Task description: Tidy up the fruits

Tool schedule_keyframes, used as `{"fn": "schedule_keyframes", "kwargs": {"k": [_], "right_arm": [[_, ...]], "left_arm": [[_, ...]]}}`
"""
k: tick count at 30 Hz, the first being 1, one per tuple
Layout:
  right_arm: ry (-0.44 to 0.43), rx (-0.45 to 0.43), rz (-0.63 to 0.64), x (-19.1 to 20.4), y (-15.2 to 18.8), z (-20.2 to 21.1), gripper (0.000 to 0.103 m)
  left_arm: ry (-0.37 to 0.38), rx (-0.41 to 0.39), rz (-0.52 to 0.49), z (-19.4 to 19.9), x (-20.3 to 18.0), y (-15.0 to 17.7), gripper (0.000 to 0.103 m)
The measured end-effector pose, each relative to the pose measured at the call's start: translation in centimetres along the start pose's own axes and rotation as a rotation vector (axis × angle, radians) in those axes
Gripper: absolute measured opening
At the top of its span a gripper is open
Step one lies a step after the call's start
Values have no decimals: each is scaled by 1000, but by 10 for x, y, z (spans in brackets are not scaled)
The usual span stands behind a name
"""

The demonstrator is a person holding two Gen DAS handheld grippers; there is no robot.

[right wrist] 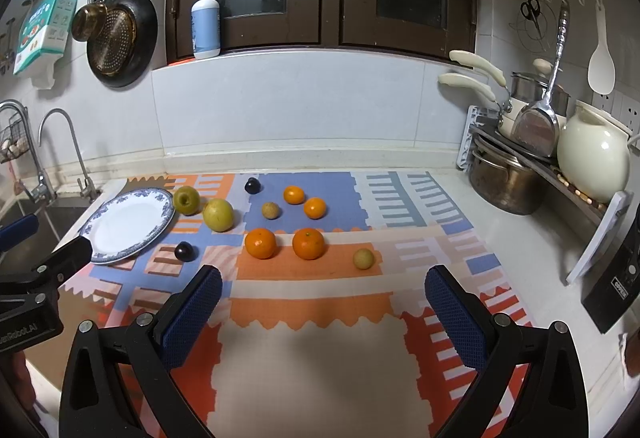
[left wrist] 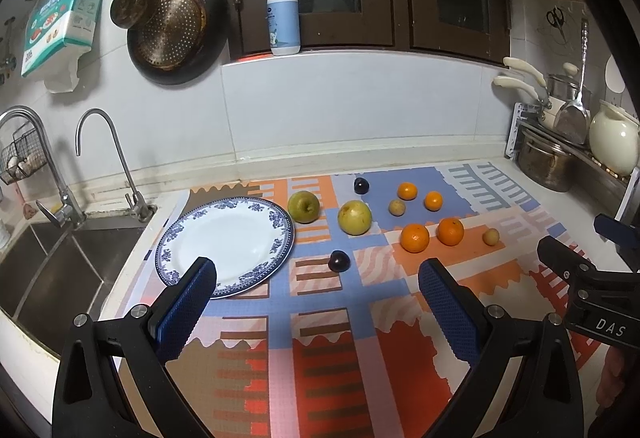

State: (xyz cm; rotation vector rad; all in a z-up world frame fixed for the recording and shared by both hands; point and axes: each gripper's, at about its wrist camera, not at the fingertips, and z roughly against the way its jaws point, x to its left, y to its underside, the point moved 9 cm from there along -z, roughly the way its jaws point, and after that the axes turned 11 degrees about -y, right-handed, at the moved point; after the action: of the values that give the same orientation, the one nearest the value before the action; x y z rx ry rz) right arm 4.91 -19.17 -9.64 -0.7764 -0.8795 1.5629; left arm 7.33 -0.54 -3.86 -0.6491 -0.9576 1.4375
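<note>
A blue-patterned white plate [left wrist: 192, 238] [right wrist: 108, 222] lies empty on the left of the patterned mat. Beside it sit a green apple [left wrist: 304, 206] [right wrist: 187, 200] and a yellow pear-like fruit [left wrist: 354, 217] [right wrist: 218, 214]. Two dark plums [left wrist: 339, 261] [left wrist: 361, 185] [right wrist: 184, 251] and several oranges [left wrist: 415, 238] [right wrist: 260, 243] [right wrist: 308, 243] lie further right, with small yellow fruits [left wrist: 491, 236] [right wrist: 363, 258] among them. My left gripper [left wrist: 316, 302] is open above the mat near the plate's front edge. My right gripper [right wrist: 322, 302] is open, short of the oranges, holding nothing.
A steel sink [left wrist: 52, 270] with two taps [left wrist: 100, 141] lies left of the mat. Pots and a cream jar [right wrist: 594, 153] on a rack crowd the right side. A pump bottle [left wrist: 283, 13] stands on the window sill; pans hang on the wall.
</note>
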Motion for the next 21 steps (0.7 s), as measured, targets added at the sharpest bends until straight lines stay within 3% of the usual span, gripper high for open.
{"fn": "schedule_keyframes", "kwargs": {"k": [21], "right_arm": [[0, -2, 1, 1, -1, 1, 102]], "left_arm": [[-2, -3, 2, 0, 1, 1, 103]]}}
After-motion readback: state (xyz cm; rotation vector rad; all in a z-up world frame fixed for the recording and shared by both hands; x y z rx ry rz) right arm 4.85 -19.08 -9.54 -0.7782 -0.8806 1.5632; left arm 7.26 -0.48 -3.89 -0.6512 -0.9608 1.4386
